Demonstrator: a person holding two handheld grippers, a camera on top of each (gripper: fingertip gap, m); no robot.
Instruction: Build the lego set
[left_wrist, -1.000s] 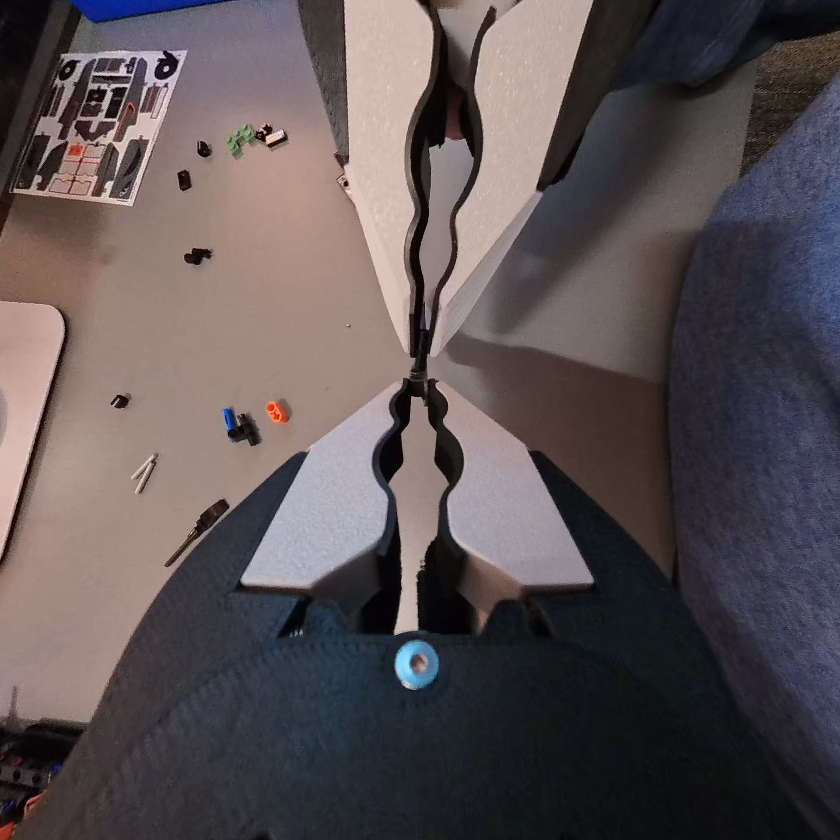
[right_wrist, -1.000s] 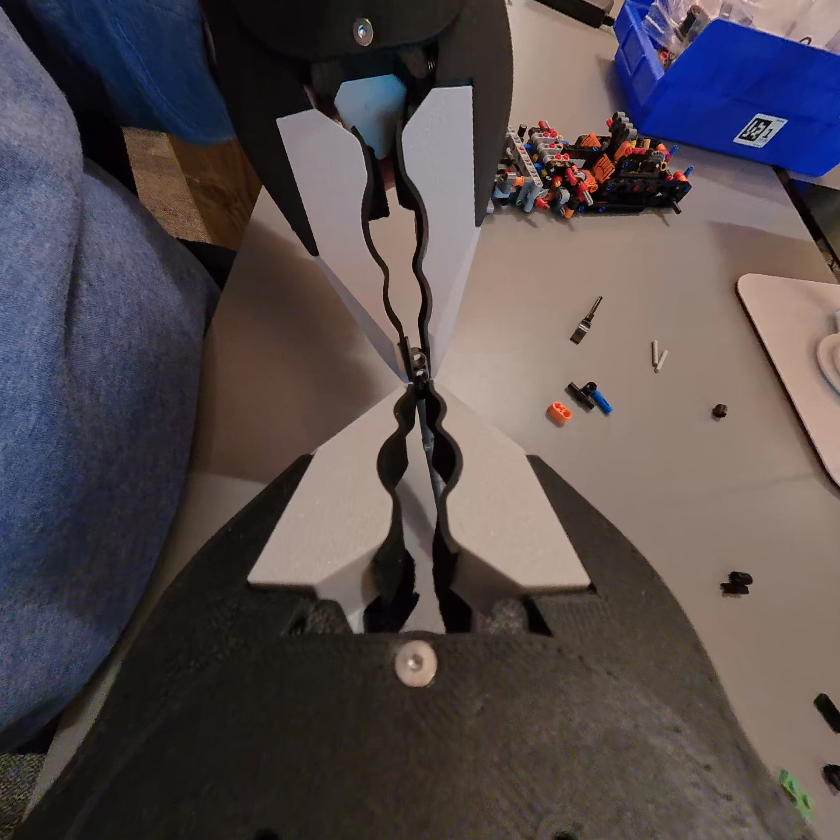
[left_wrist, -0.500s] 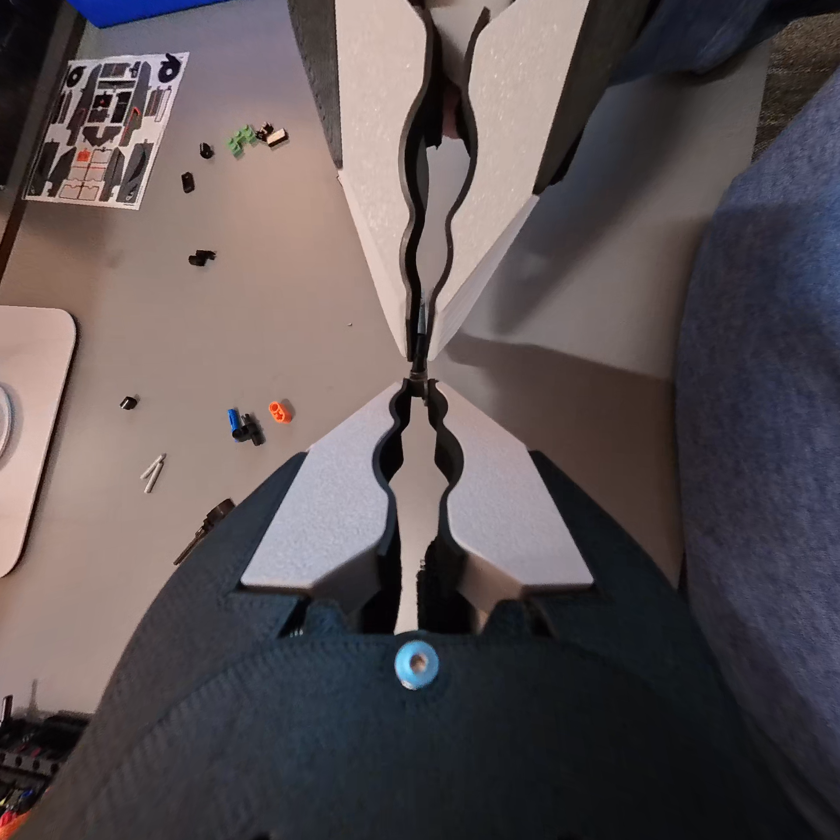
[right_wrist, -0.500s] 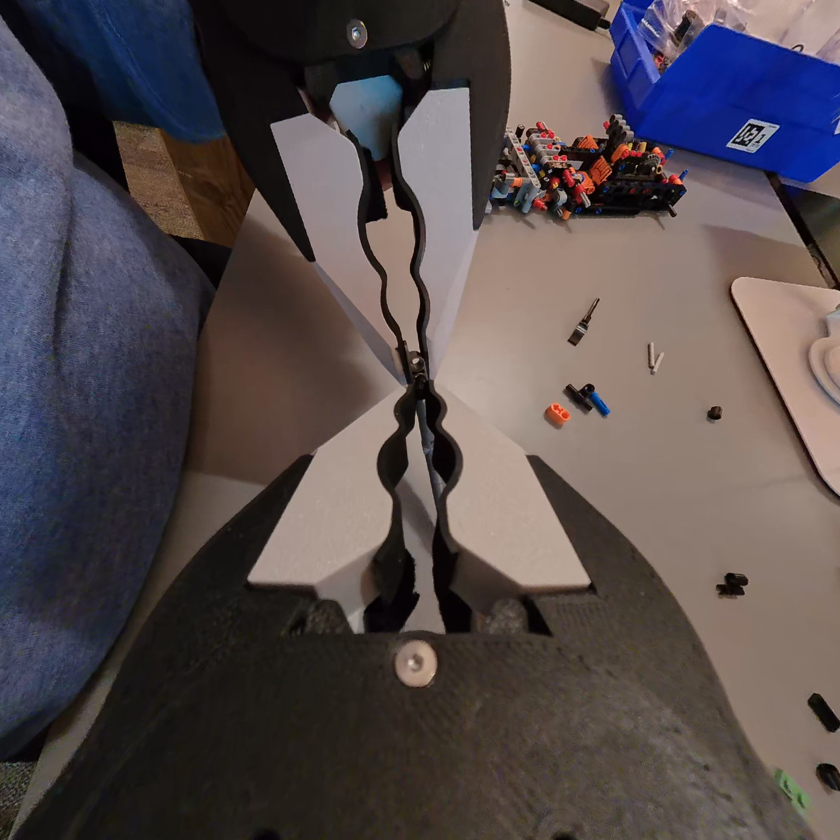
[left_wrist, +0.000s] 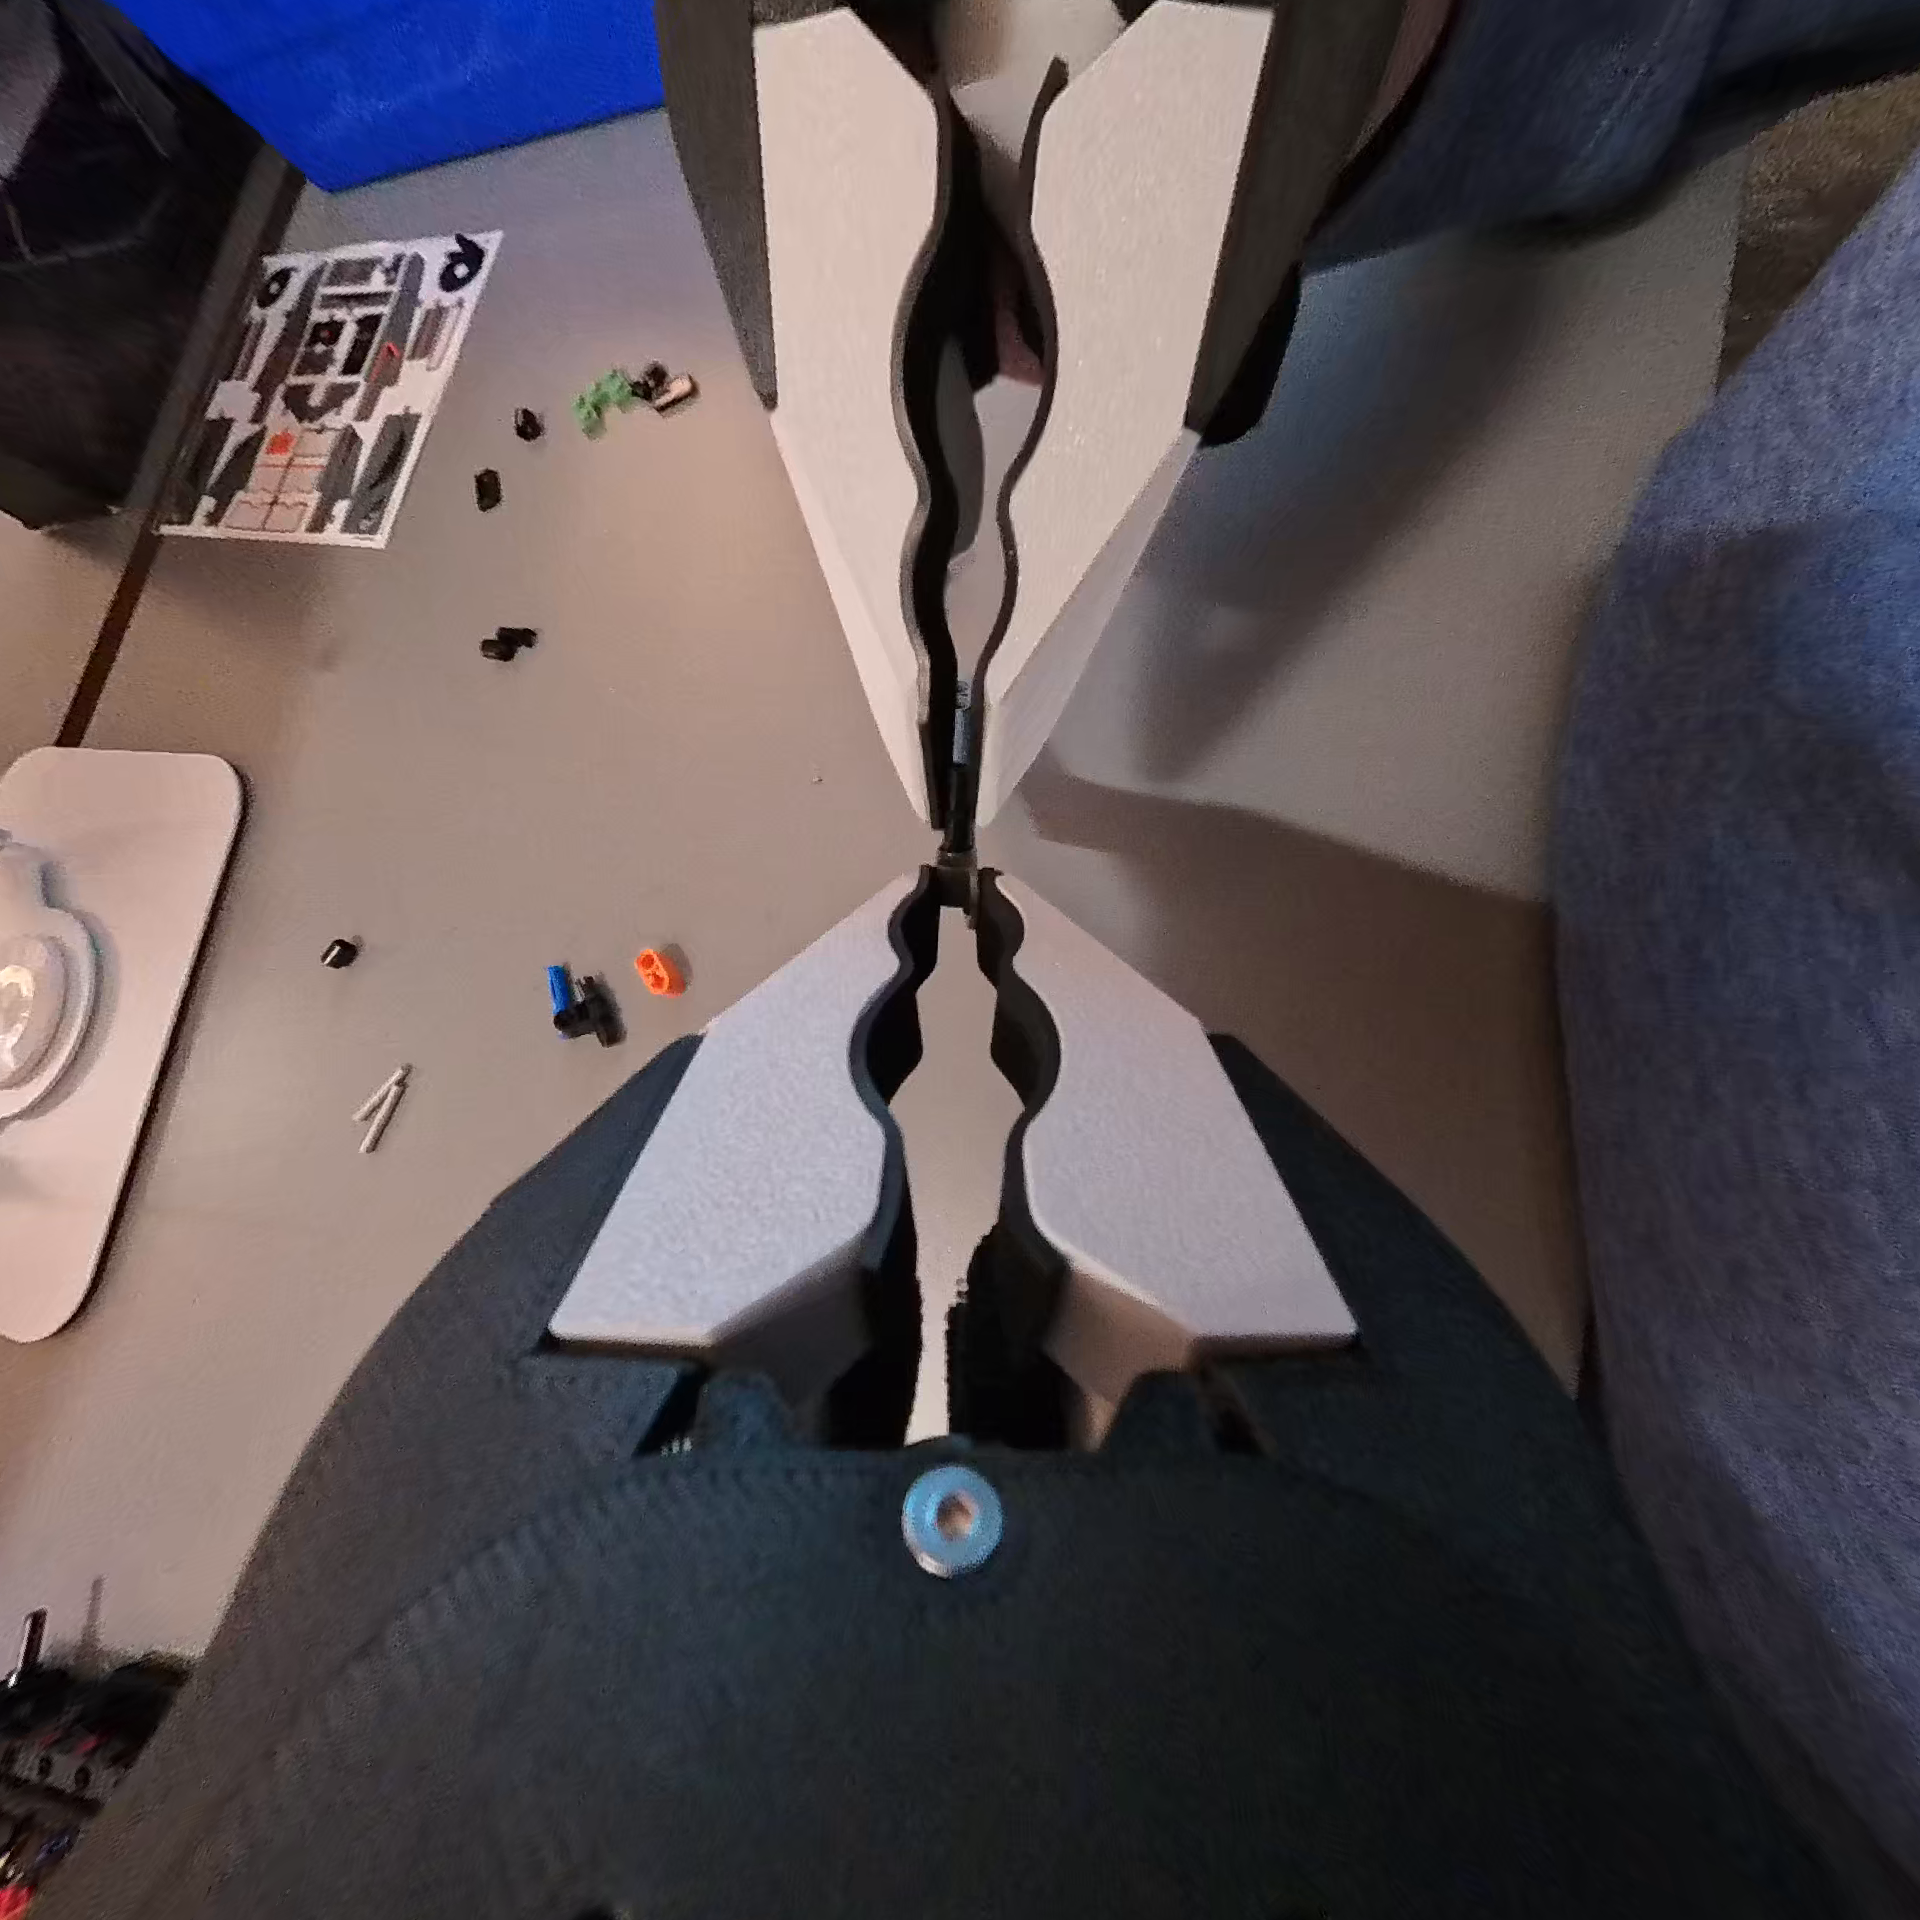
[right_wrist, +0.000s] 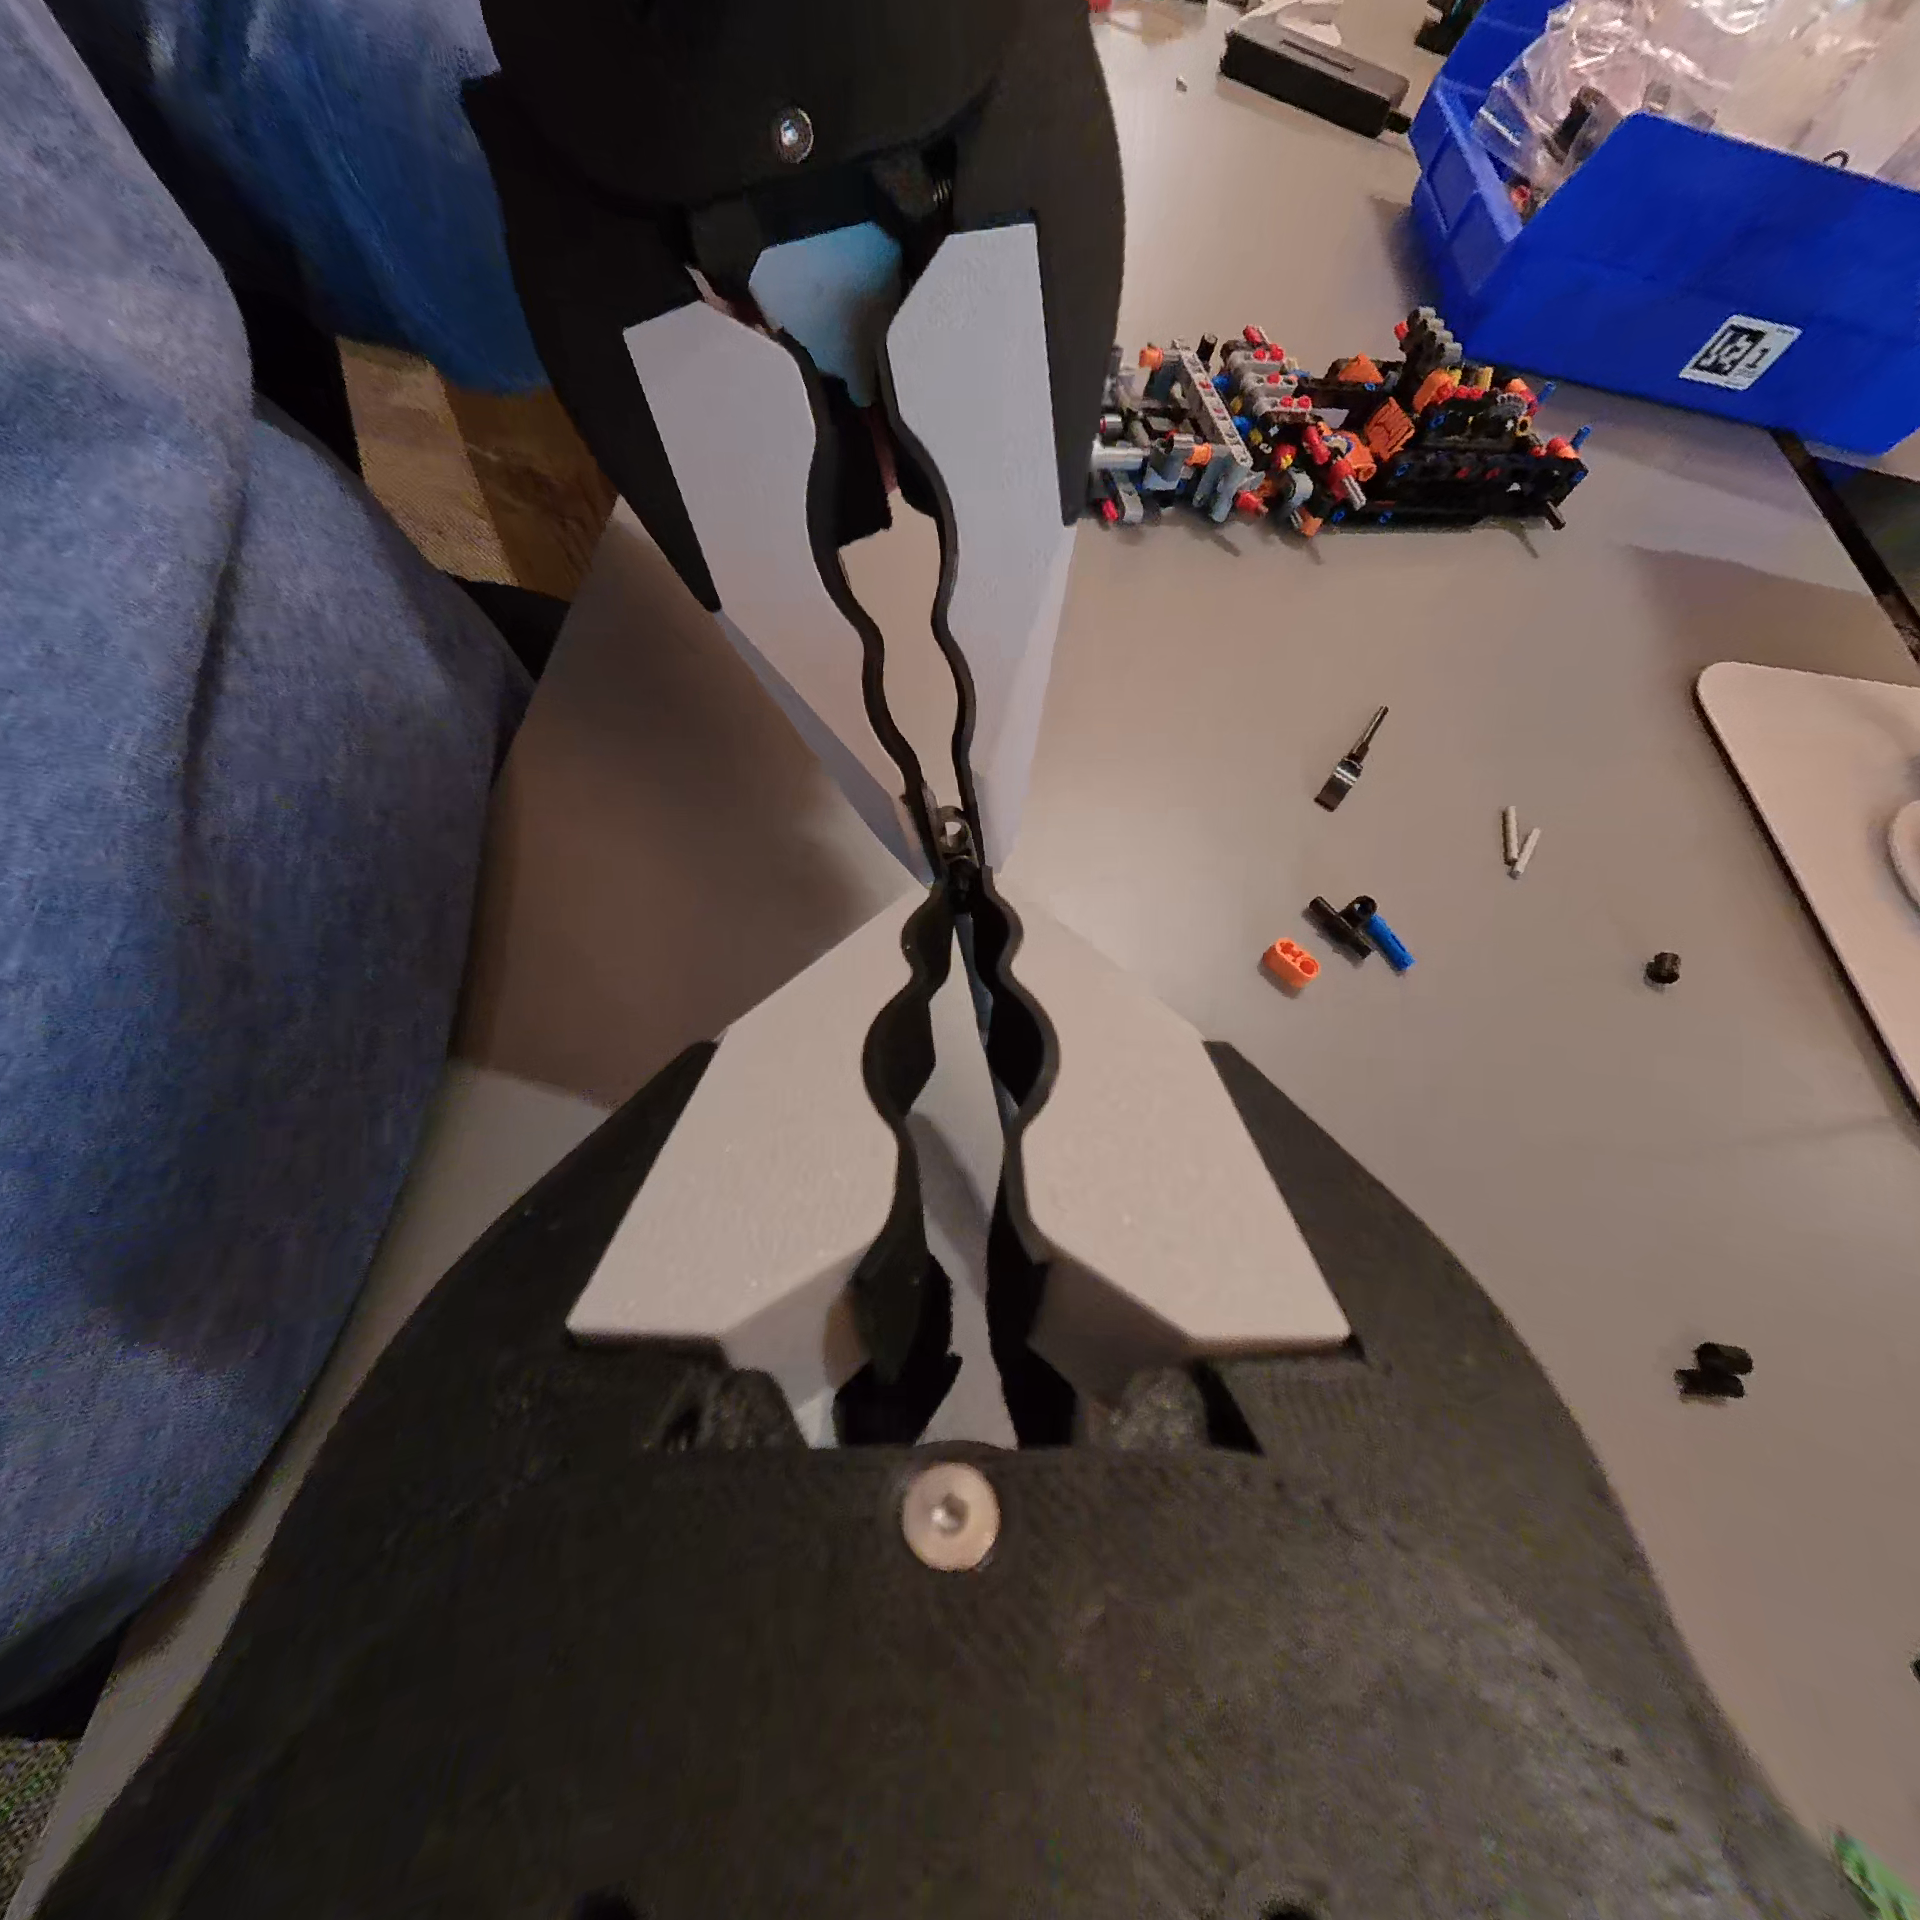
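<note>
My two grippers meet tip to tip above the table's near edge. In the left wrist view my left gripper (left_wrist: 954, 885) is shut on a small black connector (left_wrist: 954, 864). My right gripper (left_wrist: 961, 774) comes in from the top, shut on a thin dark pin (left_wrist: 958, 727) that meets the connector. In the right wrist view my right gripper (right_wrist: 956, 888) is shut on the dark pin (right_wrist: 985, 1023), and the left gripper (right_wrist: 951, 821) holds the black connector (right_wrist: 952, 831), its hole showing. The part-built lego model (right_wrist: 1340, 436) lies far on the table.
Loose pieces lie on the grey table: an orange piece (right_wrist: 1290, 961), a blue-and-black pin (right_wrist: 1361, 930), two grey pins (right_wrist: 1517, 840), a black rod (right_wrist: 1351, 771), and a green piece (left_wrist: 603, 400). A sticker sheet (left_wrist: 332, 384), a blue bin (right_wrist: 1683, 239) and a white pad (right_wrist: 1829, 831) flank them. A person's blue clothing (right_wrist: 156, 831) is close.
Both grippers stay shut and tip to tip. They have shifted together a little, so the table slides in both views and the blue bin now shows at the top left.
</note>
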